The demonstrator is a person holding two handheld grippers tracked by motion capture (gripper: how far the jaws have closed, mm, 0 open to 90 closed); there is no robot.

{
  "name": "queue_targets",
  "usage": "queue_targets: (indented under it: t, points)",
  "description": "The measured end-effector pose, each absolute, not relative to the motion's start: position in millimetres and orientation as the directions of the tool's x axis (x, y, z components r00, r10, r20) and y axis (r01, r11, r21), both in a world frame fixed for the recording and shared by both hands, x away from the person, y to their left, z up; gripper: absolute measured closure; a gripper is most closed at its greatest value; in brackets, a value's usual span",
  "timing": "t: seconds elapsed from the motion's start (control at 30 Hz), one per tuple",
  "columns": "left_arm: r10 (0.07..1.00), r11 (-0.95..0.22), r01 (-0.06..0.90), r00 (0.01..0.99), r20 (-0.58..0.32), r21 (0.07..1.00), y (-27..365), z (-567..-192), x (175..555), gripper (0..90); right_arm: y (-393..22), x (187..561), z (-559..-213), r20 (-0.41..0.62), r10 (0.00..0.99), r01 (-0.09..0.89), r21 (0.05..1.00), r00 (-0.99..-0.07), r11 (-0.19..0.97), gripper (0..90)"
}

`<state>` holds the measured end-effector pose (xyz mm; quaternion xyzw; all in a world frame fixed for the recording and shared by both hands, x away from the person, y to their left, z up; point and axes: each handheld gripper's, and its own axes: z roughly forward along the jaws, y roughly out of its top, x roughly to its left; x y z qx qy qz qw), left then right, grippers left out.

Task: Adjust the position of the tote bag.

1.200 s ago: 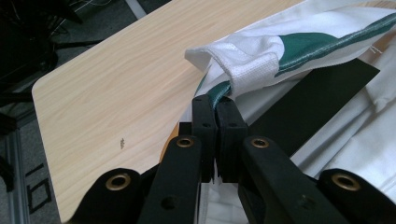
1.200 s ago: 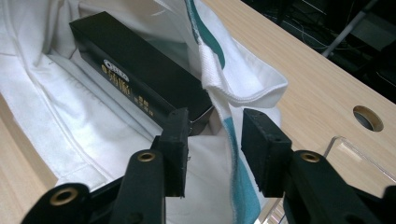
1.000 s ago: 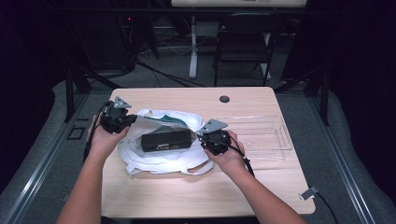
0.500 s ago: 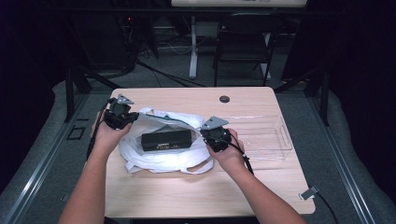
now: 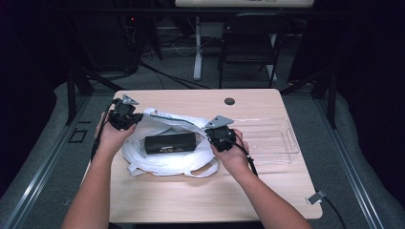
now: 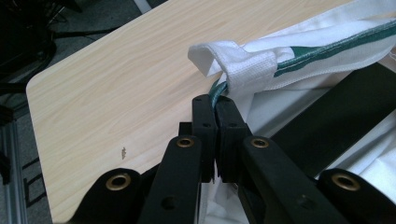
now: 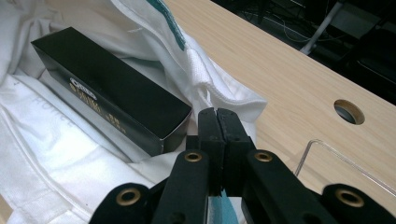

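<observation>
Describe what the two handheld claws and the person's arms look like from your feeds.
Both claws, left claw and right claw, are black, each topped by a grey three-cornered plate and trailing a black cable. Up close, each has two blocky black jaws on flat linkage arms with brass-coloured pivot rings. The person's forearms are bare, with no sleeves in sight.

**White cloth bag spread open, black box inside**

The white cloth bag with green-trimmed edging lies crumpled and spread open on the wooden table, nearer its left edge than its right, about midway between front and back. Its handle loops trail toward the front edge. A long black carton with pale lettering lies flat inside the bag, lengthwise across the table.
</observation>
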<state>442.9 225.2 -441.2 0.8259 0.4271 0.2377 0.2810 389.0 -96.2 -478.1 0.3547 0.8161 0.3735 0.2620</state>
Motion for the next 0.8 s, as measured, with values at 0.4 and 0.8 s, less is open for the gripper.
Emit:
queue_targets:
  t: [0.4,0.8]
  points:
    - [0.845,-0.463,0.575,0.517,0.139,0.675,224.0,-447.6,446.8,88.5,-93.3,395.1,-480.6,-0.154,0.780,0.385,0.801,-0.606,0.457,89.9]
    - [0.842,-0.468,0.579,0.521,0.138,0.668,221.2,-452.0,450.9,88.5,-87.1,400.2,-486.0,-0.149,0.774,0.393,0.793,-0.616,0.465,89.8]
